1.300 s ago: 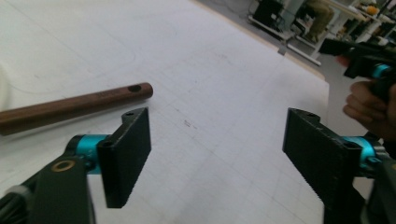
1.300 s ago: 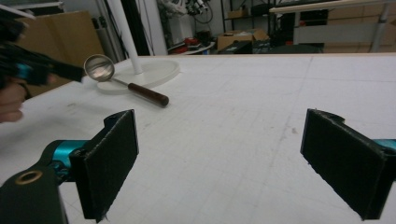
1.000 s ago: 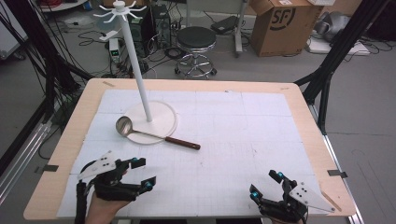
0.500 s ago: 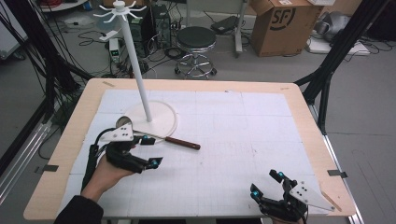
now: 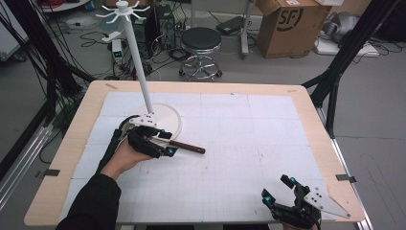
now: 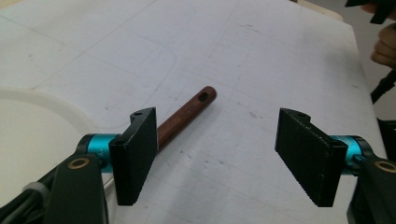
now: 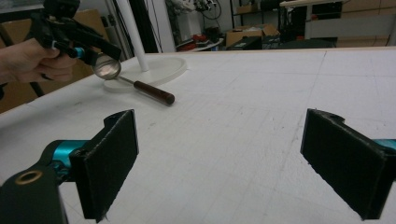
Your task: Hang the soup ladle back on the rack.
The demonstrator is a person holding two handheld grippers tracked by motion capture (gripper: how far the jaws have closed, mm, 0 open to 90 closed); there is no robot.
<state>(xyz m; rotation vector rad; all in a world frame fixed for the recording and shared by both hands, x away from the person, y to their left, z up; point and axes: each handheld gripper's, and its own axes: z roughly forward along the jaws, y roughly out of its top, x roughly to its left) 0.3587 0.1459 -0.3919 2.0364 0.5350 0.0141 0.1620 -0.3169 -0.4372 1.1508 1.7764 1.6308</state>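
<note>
One ladle (image 5: 184,145), one stand (image 5: 139,67), two tools.

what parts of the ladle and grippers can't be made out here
- Ladle bowl: high view, covered by the left gripper and hand.
- Ladle shaft: left gripper view, one jaw pad hides all but the wooden handle end.
- Right gripper: high view, its lower body and the hand cut off by the bottom edge.
- Stand hooks: right gripper view, cut off by the top edge.
</note>
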